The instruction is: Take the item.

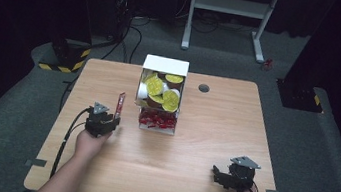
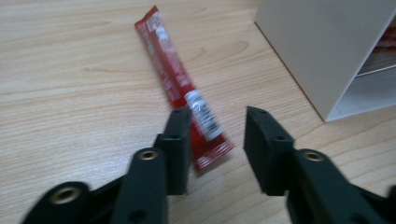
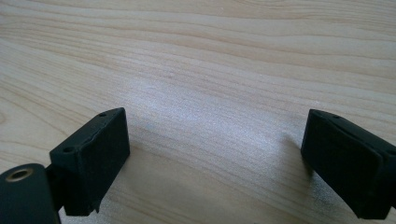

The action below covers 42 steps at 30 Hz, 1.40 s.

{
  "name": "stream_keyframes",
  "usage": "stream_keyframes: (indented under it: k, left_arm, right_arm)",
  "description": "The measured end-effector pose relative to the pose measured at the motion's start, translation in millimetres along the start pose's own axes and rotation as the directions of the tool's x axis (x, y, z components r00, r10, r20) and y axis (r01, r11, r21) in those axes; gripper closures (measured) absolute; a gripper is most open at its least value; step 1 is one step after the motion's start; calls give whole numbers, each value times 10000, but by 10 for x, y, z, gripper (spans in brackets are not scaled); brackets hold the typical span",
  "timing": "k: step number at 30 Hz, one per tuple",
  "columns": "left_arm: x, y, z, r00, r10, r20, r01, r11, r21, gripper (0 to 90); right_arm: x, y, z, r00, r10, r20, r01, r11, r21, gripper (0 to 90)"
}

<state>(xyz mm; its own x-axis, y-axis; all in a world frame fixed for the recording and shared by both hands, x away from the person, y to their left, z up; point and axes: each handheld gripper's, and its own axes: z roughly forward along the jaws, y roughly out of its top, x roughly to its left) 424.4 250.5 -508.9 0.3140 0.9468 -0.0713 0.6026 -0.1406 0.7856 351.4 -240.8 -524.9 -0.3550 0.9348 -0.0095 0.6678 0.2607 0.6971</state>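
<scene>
Nearest us, our right gripper rests low over bare wooden table, jaws spread wide. Our left gripper is parted around the near end of a red sachet lying flat, beside the white box of yellow-lidded cups.

Table brightly lit from overhead, surrounding room dark; left gripper view motion-blurred (red sachet smeared), soft glare on wood in right gripper view
</scene>
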Motion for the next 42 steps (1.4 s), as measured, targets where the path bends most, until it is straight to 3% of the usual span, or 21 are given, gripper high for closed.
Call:
stream_keyframes:
  k: [7, 10, 12, 16, 22, 33, 42]
  left_arm:
    - [21, 31, -127, 10000, 22, 20, -21, 9998, -191, 510]
    - [34, 29, -184, 9996, 142, 250, -140, 9999, -73, 468]
    - [42, 10, -235, 9992, 254, 323, -251, 9996, -98, 454]
    - [70, -49, -333, 9984, 111, 561, -103, 9998, -156, 439]
    - [56, -169, -454, 9978, 242, 617, -229, 9995, -219, 426]
    - [26, -380, -613, 9942, 666, 843, -687, 9974, 227, 374]
    - [60, -733, -751, 9935, 1016, 520, -1066, 9887, 1056, 297]
  right_arm:
    - [3, 0, 0, 9999, -70, -72, 70, 10000, -10, 78]
    - [7, 1, 0, 10000, -21, -75, 21, 10000, -2, 78]
    - [5, 1, 0, 10000, -43, -75, 43, 10000, -9, 78]
    - [7, 1, 0, 10000, -24, -74, 24, 10000, -3, 78]
    - [7, 1, 0, 10000, -23, -75, 23, 10000, -1, 78]
    - [7, 0, 0, 10000, -22, -75, 22, 10000, -2, 78]
    - [4, 0, 0, 9999, -79, -80, 79, 10000, -16, 78]
